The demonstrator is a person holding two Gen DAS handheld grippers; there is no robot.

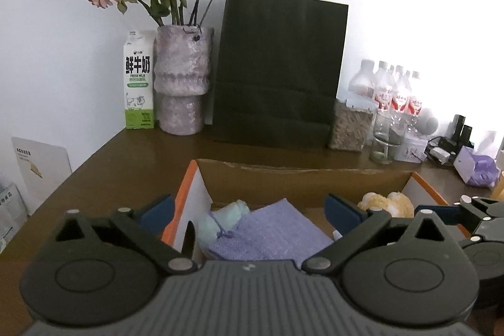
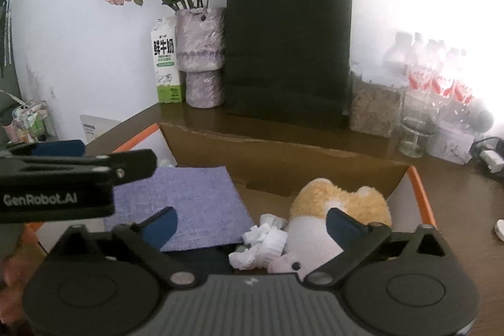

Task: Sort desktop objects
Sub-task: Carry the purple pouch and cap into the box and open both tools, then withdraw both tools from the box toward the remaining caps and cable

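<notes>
Both released, spread wide, holding nothing. Left gripper [image 1: 249,208] hangs over purple cloth [image 1: 271,232] inside cardboard box [image 1: 283,175]; right gripper [image 2: 252,224] nearer plush toy [image 2: 334,210], lying far-right in box.

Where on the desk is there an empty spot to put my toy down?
The best bare spot is the brown desk between the milk carton and the cardboard box. A thin strip runs between the box and the black paper bag. The right end is crowded with bottles, a glass jar and small boxes.
</notes>
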